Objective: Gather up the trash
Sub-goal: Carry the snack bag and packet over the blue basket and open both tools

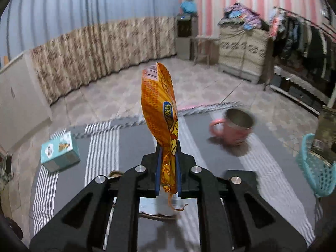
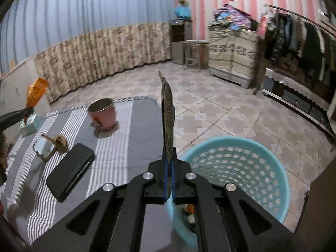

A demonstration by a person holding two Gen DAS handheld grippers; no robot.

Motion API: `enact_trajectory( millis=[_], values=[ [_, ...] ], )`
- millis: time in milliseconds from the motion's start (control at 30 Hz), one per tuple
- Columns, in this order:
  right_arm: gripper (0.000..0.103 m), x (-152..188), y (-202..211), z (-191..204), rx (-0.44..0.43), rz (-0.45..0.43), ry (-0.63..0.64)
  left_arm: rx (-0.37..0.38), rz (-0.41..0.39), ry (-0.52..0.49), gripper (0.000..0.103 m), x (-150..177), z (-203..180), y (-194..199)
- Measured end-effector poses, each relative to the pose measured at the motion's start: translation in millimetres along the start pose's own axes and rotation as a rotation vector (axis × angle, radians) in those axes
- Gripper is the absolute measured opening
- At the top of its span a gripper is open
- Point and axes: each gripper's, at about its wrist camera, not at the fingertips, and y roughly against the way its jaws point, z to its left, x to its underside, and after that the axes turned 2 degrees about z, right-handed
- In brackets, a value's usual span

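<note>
A table (image 2: 109, 159) under a grey striped cloth stands on a tiled floor (image 2: 220, 109), with curtains behind. The left hand-held gripper (image 1: 168, 163) pinches an orange snack wrapper (image 1: 160, 109), long axis upright. The right hand-held gripper (image 2: 169, 168) clamps a dark flat wrapper (image 2: 168, 113), edge-on and pointing up, beside the turquoise basket (image 2: 241, 163).

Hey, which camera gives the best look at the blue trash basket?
The right wrist view: the blue trash basket shows its whole rim and mesh inside. The left wrist view catches only a cropped side at the right edge.
</note>
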Motion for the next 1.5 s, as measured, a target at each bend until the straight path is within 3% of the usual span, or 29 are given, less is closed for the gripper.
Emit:
enact_trajectory(
  millis=[267,533,767,1067,1100,1233,1400,1500],
  values=[
    [0.003,15.9,19.7,-70.8,0.113,-0.048,-0.112,0.102,-0.09,-0.098,0.009,6.3,-101.0,37.5],
    [0.003,24.6,16.3,-118.2,0.172,-0.048,-0.147,0.237,-0.043,-0.186,0.01,31.2,-215.9,16.2],
    [0.003,31.7,13.9,-155.8,0.171,-0.047,-0.227,0.331,-0.014,-0.276,0.01,56.3,-307.0,2.4],
    [0.003,36.5,-1.5,-175.6,0.16,-0.014,-0.258,0.368,0.001,-0.378,0.013,70.3,-370.2,-10.5],
    [0.003,37.0,-1.9,-176.4,0.156,-0.014,-0.263,0.368,0.002,-0.38,0.019,69.3,-371.7,-11.6],
    [0.003,37.2,-2.3,-173.5,0.15,-0.013,-0.257,0.345,-0.033,-0.381,0.06,64.4,-370.2,-6.2],
    [0.003,38.8,-6.8,-164.8,0.144,0.004,-0.239,0.291,-0.074,-0.334,0.078,54.7,-350.9,1.4],
    [0.003,38.5,-11.2,-155.2,0.139,0.019,-0.216,0.223,-0.102,-0.292,0.092,52.8,-333.1,6.8]
  ],
)
